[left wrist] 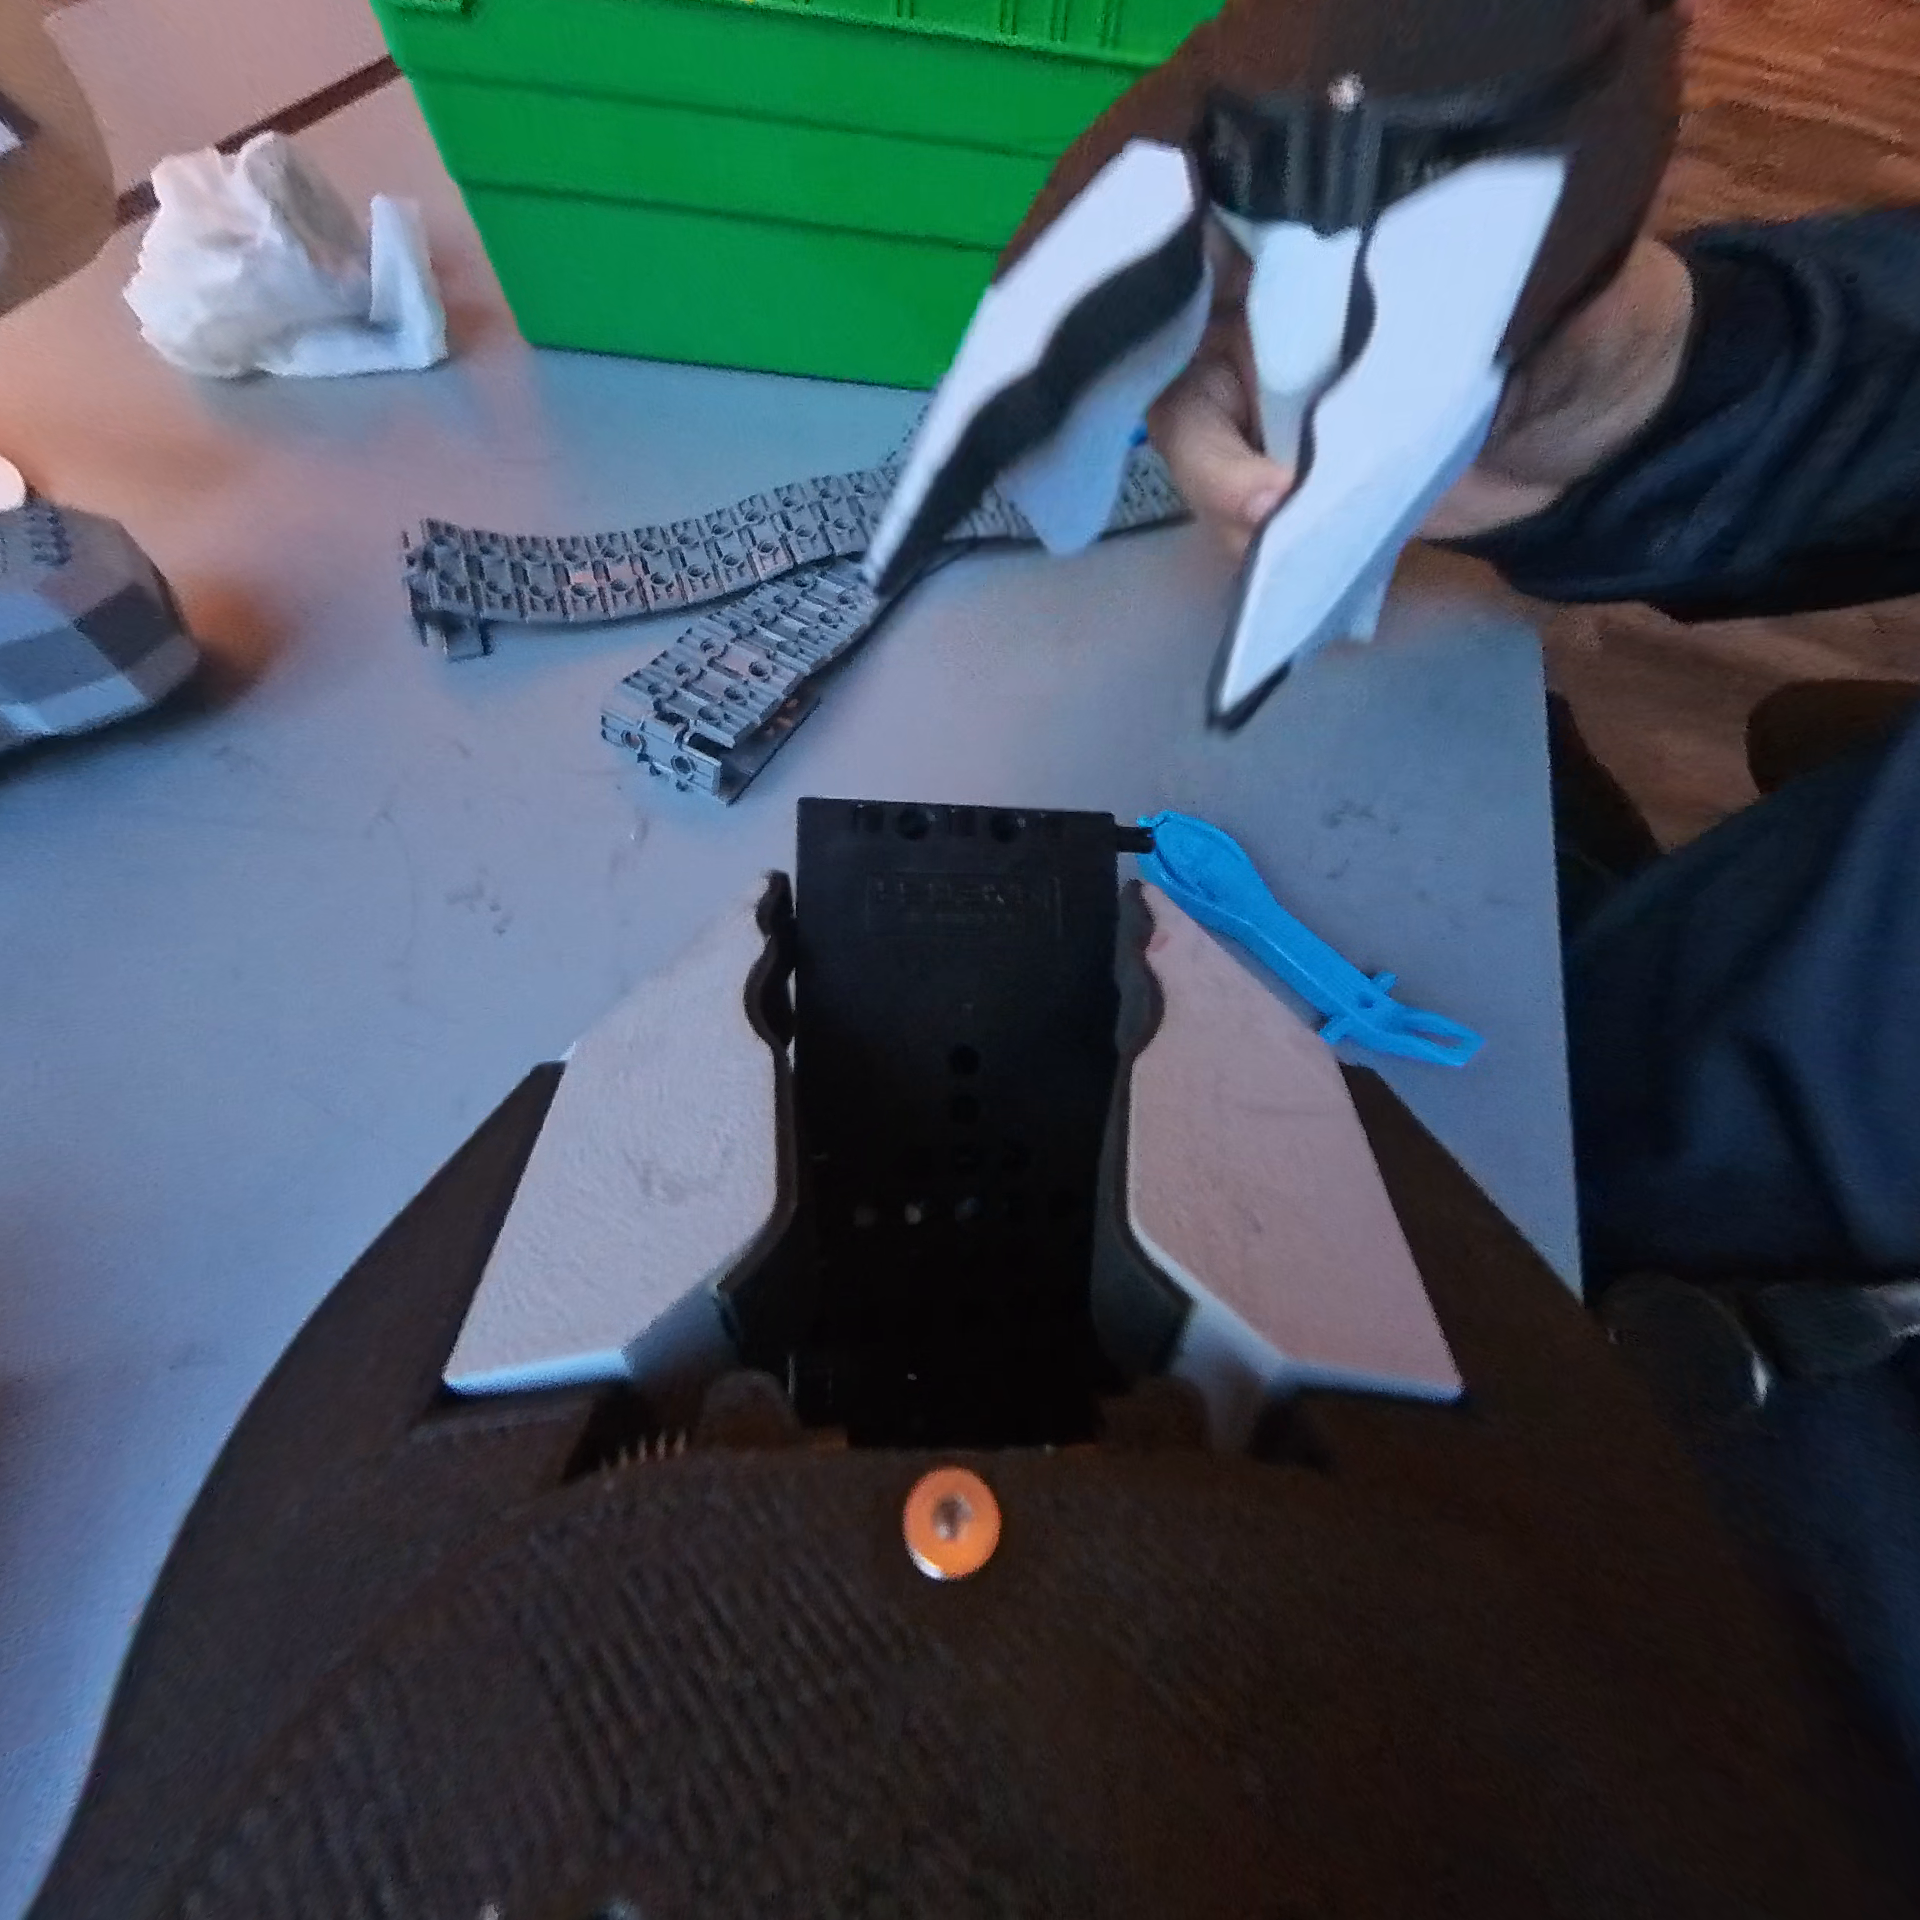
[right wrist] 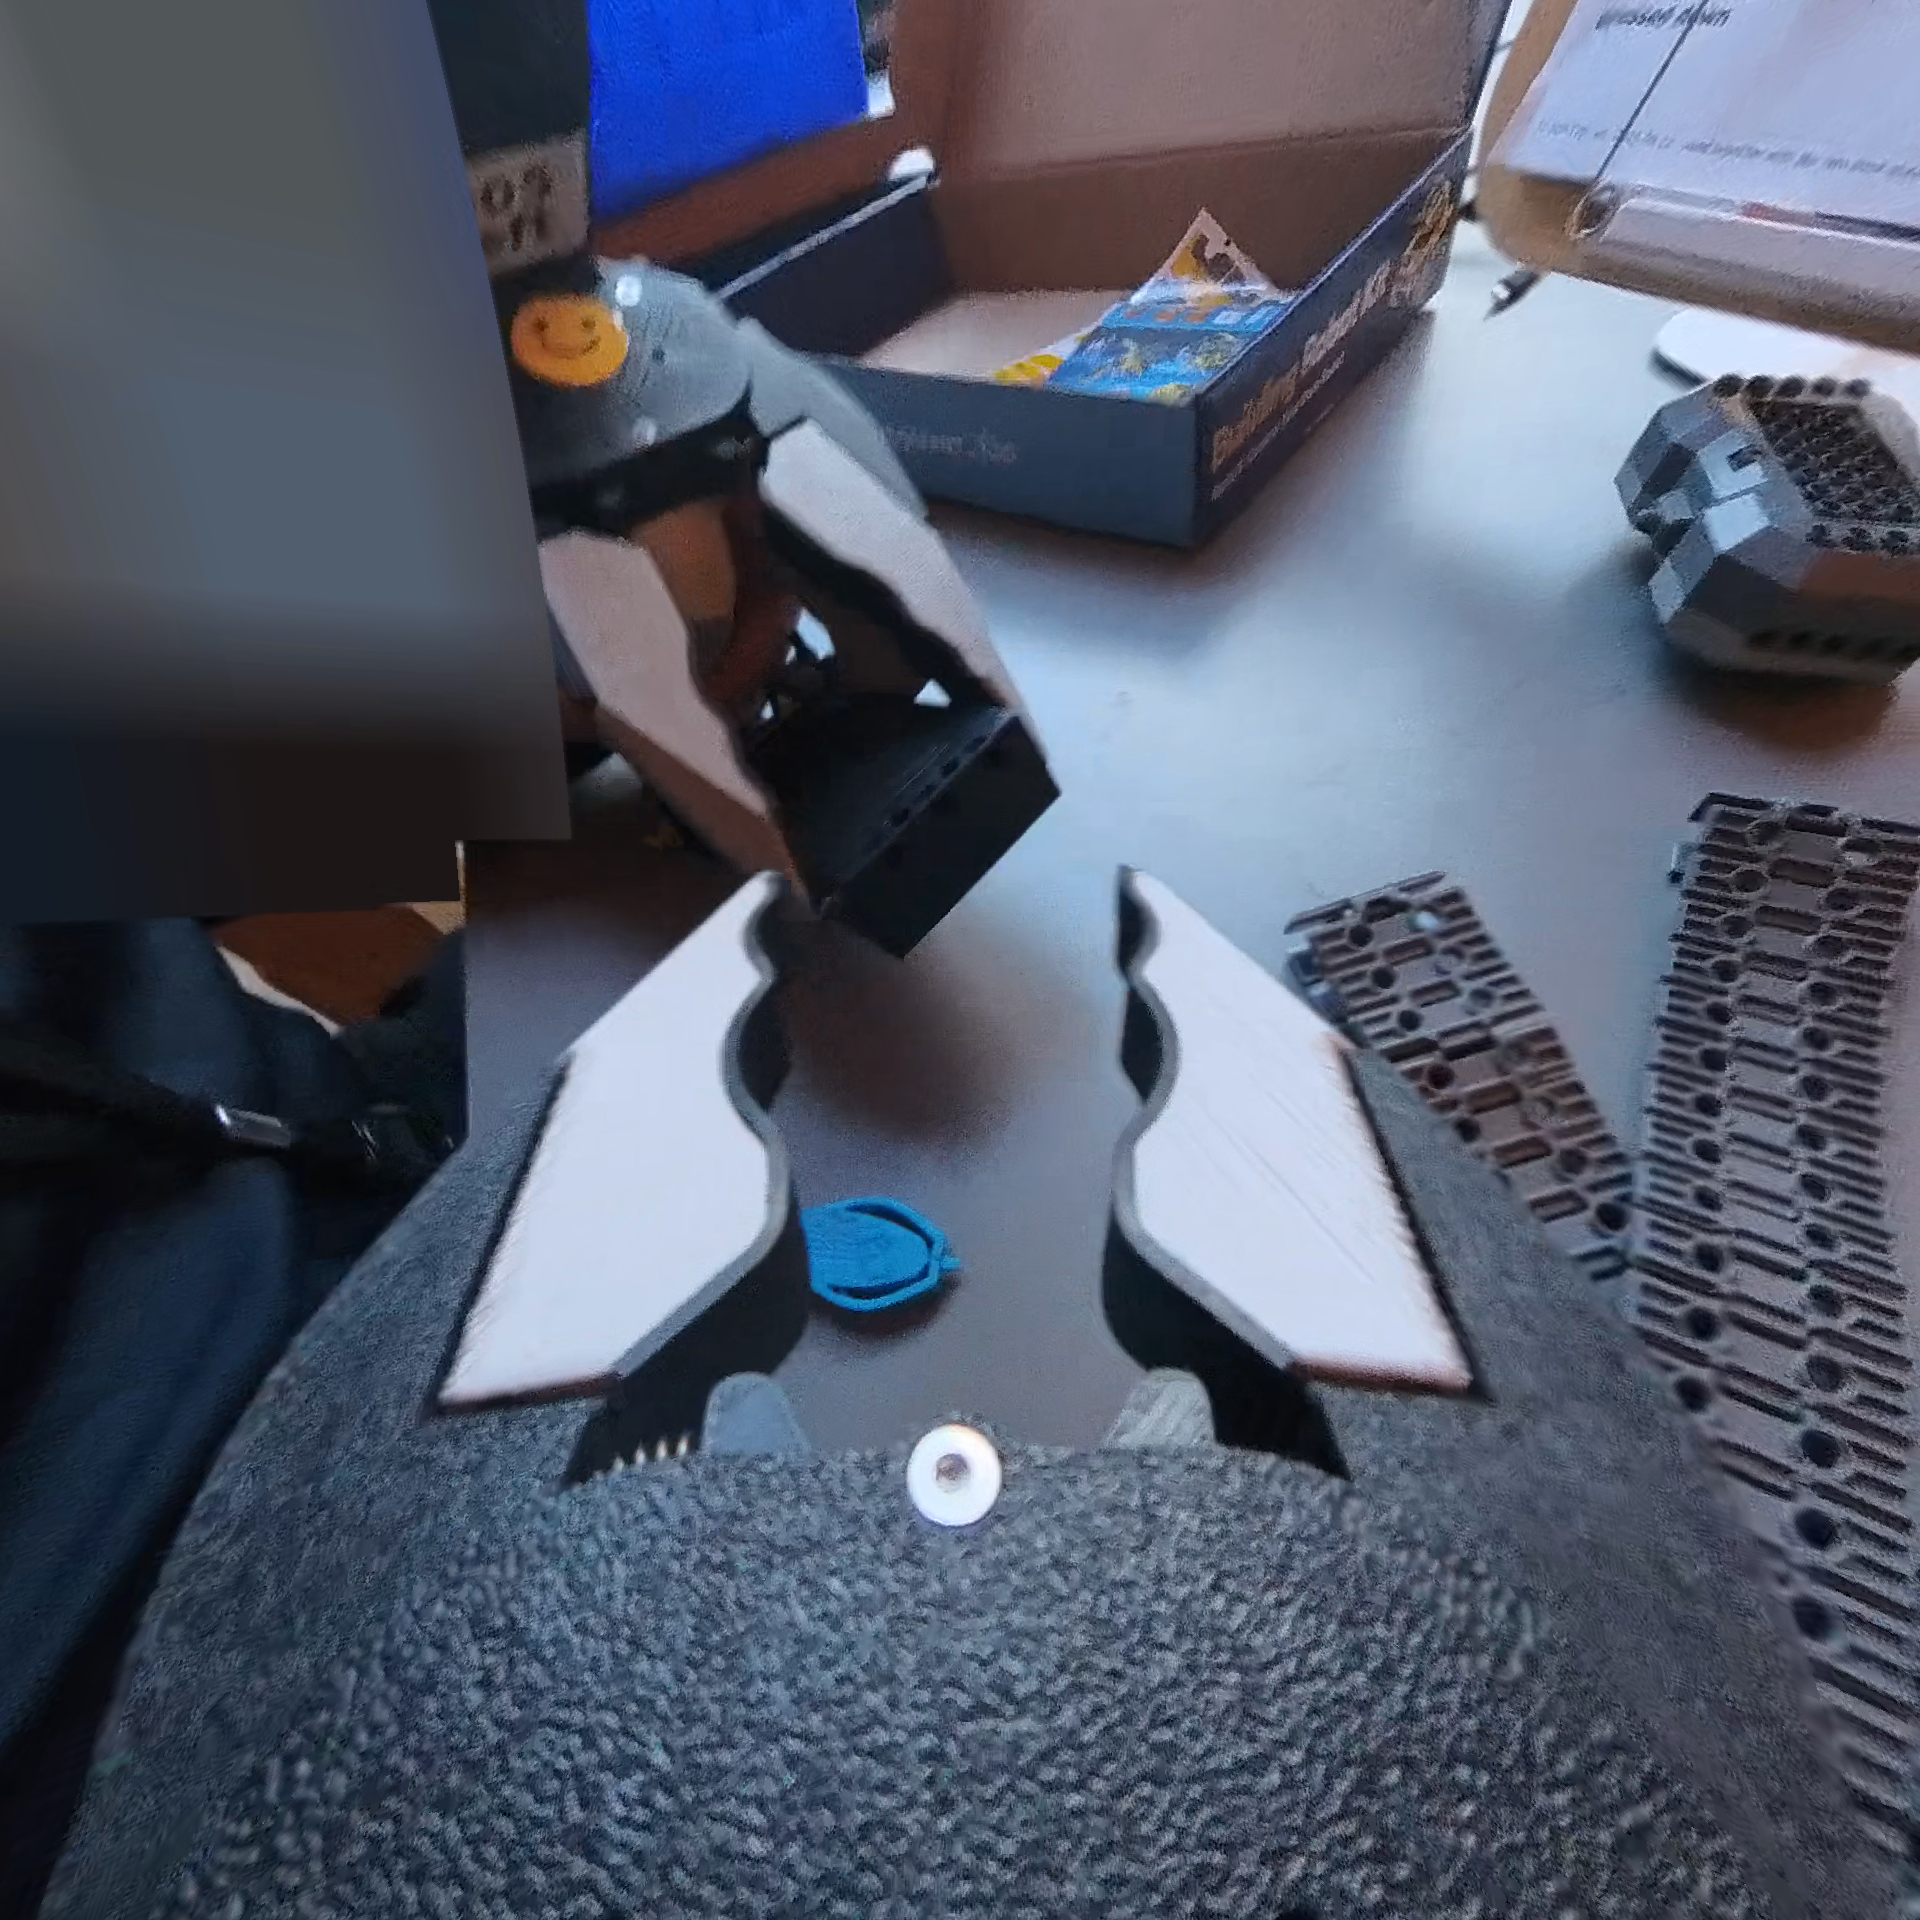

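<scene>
the left gripper [left wrist: 951,914] is clamped on a flat black rectangular block [left wrist: 954,1091], its two fingers pressed against the block's long sides, and the block juts forward past the fingertips above the grey table [left wrist: 312,987]. a short black pin at the block's front right corner meets the rounded head of a blue plastic tool [left wrist: 1288,935] that lies on the table near its right edge, its forked tail pointing toward that edge. from the right wrist view the same block [right wrist: 914,821] shows tilted down in the left gripper [right wrist: 821,790], held off the table surface (the holes along its end face are visible). the right gripper [right wrist: 951,904] stands spread with nothing between its fingers; it hovers over the blue tool's rounded head [right wrist: 878,1262], which shows in the gap near the base of the fingers. in the left wrist view the right gripper [left wrist: 1049,644] hangs above the table with a hand [left wrist: 1236,457] behind it, one fingertip over the grey track strips [left wrist: 665,592] that lie folded in the middle of the table. those strips [right wrist: 1621,1122] sit just right of the right gripper's right finger. a green crate [left wrist: 748,187] stands at the far edge, a crumpled white wad [left wrist: 270,270] beside it toward the far left corner. a dark grey studded shell piece [right wrist: 1787,540] and an open cardboard box [right wrist: 1143,343] with leaflets inside rest on the table further off.
</scene>
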The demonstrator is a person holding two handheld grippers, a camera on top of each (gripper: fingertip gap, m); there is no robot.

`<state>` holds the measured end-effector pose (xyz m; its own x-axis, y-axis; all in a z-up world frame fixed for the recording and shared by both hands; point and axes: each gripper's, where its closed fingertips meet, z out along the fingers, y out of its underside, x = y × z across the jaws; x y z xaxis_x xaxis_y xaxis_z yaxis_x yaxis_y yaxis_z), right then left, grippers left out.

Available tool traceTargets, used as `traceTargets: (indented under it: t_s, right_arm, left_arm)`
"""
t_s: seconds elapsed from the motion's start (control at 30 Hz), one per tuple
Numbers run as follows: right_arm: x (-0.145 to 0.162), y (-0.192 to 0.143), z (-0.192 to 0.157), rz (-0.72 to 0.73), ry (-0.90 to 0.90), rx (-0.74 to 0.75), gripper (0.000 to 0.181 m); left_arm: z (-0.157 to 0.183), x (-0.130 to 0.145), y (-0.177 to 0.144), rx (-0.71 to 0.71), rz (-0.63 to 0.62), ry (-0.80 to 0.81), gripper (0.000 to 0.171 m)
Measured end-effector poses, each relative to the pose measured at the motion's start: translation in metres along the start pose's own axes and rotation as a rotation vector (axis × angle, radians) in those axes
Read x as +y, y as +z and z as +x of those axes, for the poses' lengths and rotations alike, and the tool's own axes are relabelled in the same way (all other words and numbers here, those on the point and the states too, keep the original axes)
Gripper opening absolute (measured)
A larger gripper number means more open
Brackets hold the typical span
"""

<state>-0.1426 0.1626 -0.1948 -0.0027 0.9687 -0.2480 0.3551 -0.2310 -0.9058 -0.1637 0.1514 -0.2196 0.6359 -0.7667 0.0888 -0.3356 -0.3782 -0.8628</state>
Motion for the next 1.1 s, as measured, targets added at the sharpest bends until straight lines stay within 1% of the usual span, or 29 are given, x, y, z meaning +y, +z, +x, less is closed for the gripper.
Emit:
traceTargets:
  t_s: [0.03, 0.07, 0.13, 0.17, 0.23, 0.3, 0.33, 0.37, 0.4, 0.43, 0.47, 0.53, 0.63, 0.7, 0.73, 0.77, 0.87, 0.97, 1.0, 1.1]
  right_arm:
    - [-0.008, -0.005, 0.001, 0.025, 0.018, -0.015, 0.071]
    - [-0.016, -0.011, -0.002, 0.056, 0.022, -0.038, 0.075]
    - [-0.032, -0.025, -0.008, 0.131, -0.006, -0.042, 0.069]
    - [-0.039, -0.031, -0.014, 0.168, -0.039, -0.054, 0.063]
    - [-0.048, -0.037, -0.022, 0.216, -0.081, -0.059, 0.063]
    - [-0.061, -0.038, -0.025, 0.270, -0.069, -0.090, 0.054]
    - [-0.068, -0.038, -0.027, 0.300, -0.066, -0.113, 0.045]
    - [-0.074, -0.039, -0.029, 0.322, -0.063, -0.132, 0.033]
    - [-0.076, -0.040, -0.034, 0.316, -0.056, -0.173, 0.023]
    - [-0.073, -0.040, -0.039, 0.285, -0.051, -0.208, 0.000]
    - [-0.067, -0.039, -0.039, 0.246, -0.056, -0.199, 0.000]
    - [-0.047, -0.033, -0.035, 0.166, -0.080, -0.119, 0.000]
    - [-0.010, -0.020, -0.045, 0.070, -0.059, -0.105, 0.001]
    - [0.009, -0.012, -0.056, 0.011, 0.028, -0.160, 0.020]
    - [0.014, -0.011, -0.064, -0.005, 0.095, -0.210, 0.019]
    - [0.018, -0.009, -0.069, -0.020, 0.168, -0.250, 0.013]
    - [0.024, -0.004, -0.066, -0.030, 0.324, -0.257, 0.009]
    - [0.034, -0.001, -0.053, -0.043, 0.459, -0.224, 0.011]
    - [0.037, -0.001, -0.051, -0.046, 0.501, -0.231, 0.016]
    - [0.035, 0.001, -0.058, 0.002, 0.571, -0.296, 0.017]
  left_arm:
    - [0.002, -0.001, -0.001, 0.002, 0.007, 0.015, 0.061]
    - [0.005, -0.003, -0.002, 0.014, 0.023, 0.032, 0.061]
    - [0.010, -0.006, -0.006, 0.033, 0.050, 0.051, 0.061]
    - [0.011, -0.007, -0.007, 0.037, 0.064, 0.064, 0.061]
    - [0.016, -0.009, -0.009, 0.060, 0.086, 0.077, 0.061]
    - [0.017, -0.009, -0.010, 0.058, 0.090, 0.084, 0.061]
    - [0.019, -0.009, -0.010, 0.062, 0.090, 0.094, 0.061]
    - [0.021, -0.010, -0.009, 0.069, 0.091, 0.108, 0.061]
    - [0.023, -0.010, -0.009, 0.066, 0.089, 0.123, 0.061]
    - [0.024, -0.010, -0.009, 0.061, 0.085, 0.138, 0.061]
    - [0.026, -0.010, -0.009, 0.057, 0.083, 0.154, 0.061]
    - [0.028, -0.009, -0.009, 0.047, 0.074, 0.170, 0.061]
    - [0.030, -0.008, -0.009, 0.051, 0.071, 0.181, 0.061]
    - [0.030, -0.009, -0.009, 0.051, 0.069, 0.184, 0.061]
    - [0.031, -0.009, -0.008, 0.055, 0.069, 0.189, 0.061]
    - [0.032, -0.010, -0.008, 0.056, 0.066, 0.193, 0.061]
    - [0.031, -0.006, -0.006, 0.048, 0.038, 0.201, 0.061]
    - [0.029, -0.009, -0.007, 0.021, 0.049, 0.203, 0.061]
    - [0.027, -0.011, -0.008, -0.001, 0.064, 0.212, 0.061]
    - [0.030, -0.011, -0.008, -0.016, 0.066, 0.233, 0.061]
